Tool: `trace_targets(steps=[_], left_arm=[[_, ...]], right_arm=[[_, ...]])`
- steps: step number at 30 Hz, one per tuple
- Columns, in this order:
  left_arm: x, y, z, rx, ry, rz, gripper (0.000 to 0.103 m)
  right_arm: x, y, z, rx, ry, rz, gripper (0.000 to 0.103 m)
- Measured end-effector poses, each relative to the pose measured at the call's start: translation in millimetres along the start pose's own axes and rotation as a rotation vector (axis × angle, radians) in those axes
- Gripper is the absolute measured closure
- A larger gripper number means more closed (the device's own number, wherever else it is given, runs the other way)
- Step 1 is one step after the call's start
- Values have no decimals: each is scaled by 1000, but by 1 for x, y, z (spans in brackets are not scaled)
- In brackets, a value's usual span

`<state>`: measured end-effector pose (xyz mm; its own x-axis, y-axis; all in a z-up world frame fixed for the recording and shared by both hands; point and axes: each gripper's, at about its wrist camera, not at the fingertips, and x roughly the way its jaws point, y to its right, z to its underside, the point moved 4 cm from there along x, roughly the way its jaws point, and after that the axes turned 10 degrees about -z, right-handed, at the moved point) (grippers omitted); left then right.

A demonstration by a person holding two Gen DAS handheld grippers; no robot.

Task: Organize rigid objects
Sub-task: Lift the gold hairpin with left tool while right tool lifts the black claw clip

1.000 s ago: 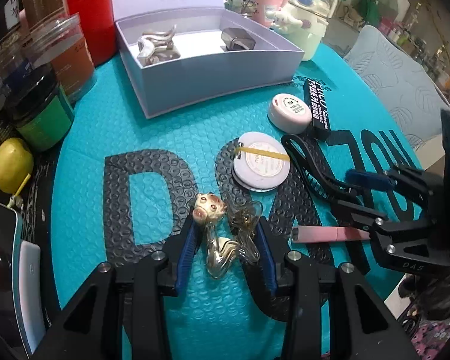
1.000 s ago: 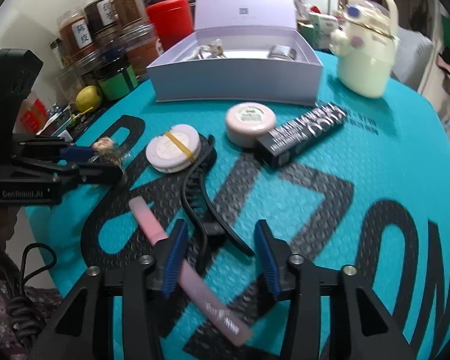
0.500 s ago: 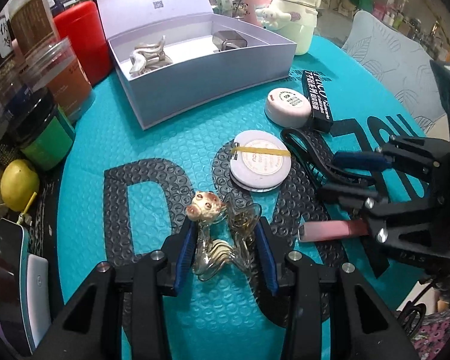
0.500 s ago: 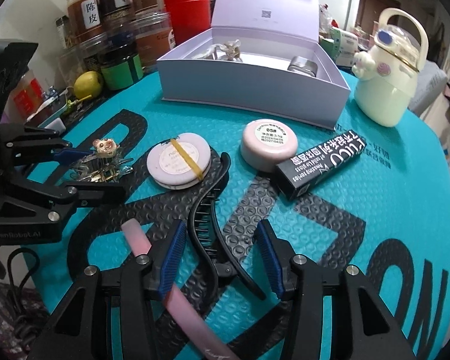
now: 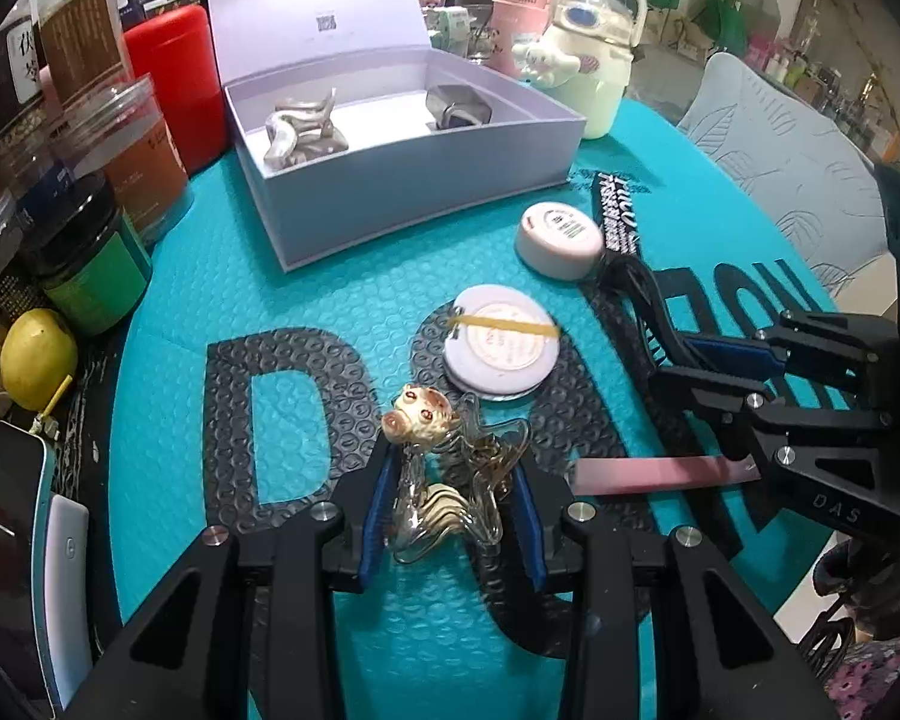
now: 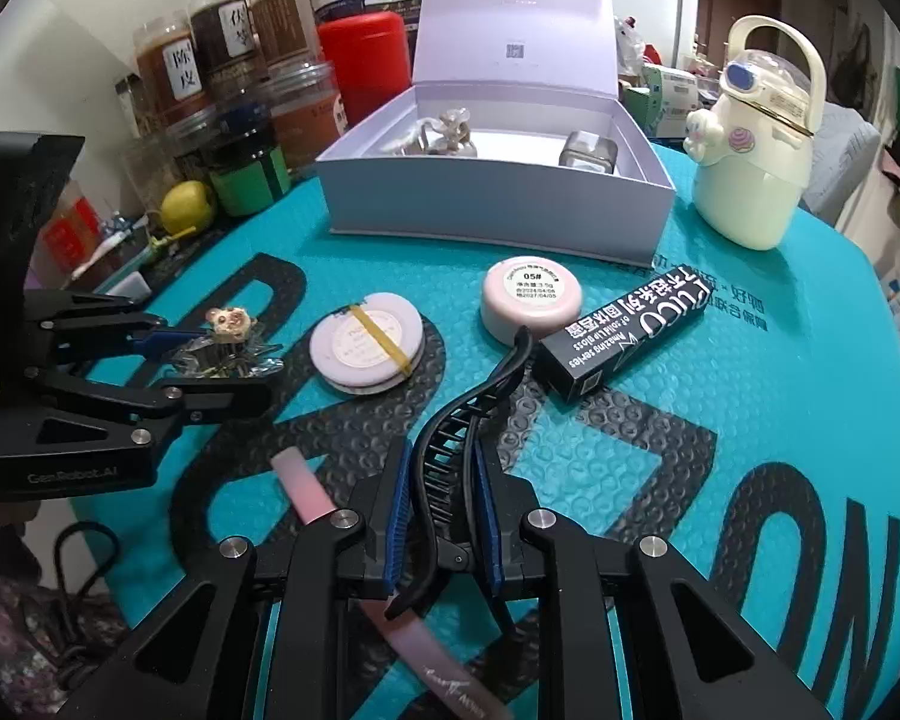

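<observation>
My left gripper [image 5: 453,483] is shut on a clear hair claw with a small animal head [image 5: 444,468] and holds it just above the teal mat; it also shows in the right wrist view [image 6: 225,348]. My right gripper [image 6: 444,498] is shut on a black hair clip [image 6: 450,444], seen also in the left wrist view [image 5: 648,312]. An open lilac box [image 5: 402,192] at the back holds a silvery hair claw [image 5: 300,126] and a small dark item [image 5: 456,108].
On the mat lie a pink strip [image 6: 306,489], a round compact with a yellow band [image 6: 366,348], a pink round tin [image 6: 531,297] and a black lip gloss box [image 6: 621,333]. Jars [image 6: 234,90] and a lemon [image 5: 36,357] line the left. A cream bottle [image 6: 750,150] stands back right.
My right gripper has closed on the black hair clip. My left gripper has lifted the clear hair claw slightly off the mat.
</observation>
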<state>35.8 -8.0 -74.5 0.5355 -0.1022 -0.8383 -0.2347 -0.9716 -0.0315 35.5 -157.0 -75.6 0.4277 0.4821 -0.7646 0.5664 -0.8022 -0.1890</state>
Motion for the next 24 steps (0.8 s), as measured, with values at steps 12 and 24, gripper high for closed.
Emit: trace_targets(steps=[12, 24], left_arm=[[-26, 14, -8, 20, 51, 15, 68], [-46, 24, -22, 35, 112, 14, 68]], right_arm=[[-25, -13, 4, 3, 39, -34, 83], [-50, -21, 2, -10, 76, -60, 83]])
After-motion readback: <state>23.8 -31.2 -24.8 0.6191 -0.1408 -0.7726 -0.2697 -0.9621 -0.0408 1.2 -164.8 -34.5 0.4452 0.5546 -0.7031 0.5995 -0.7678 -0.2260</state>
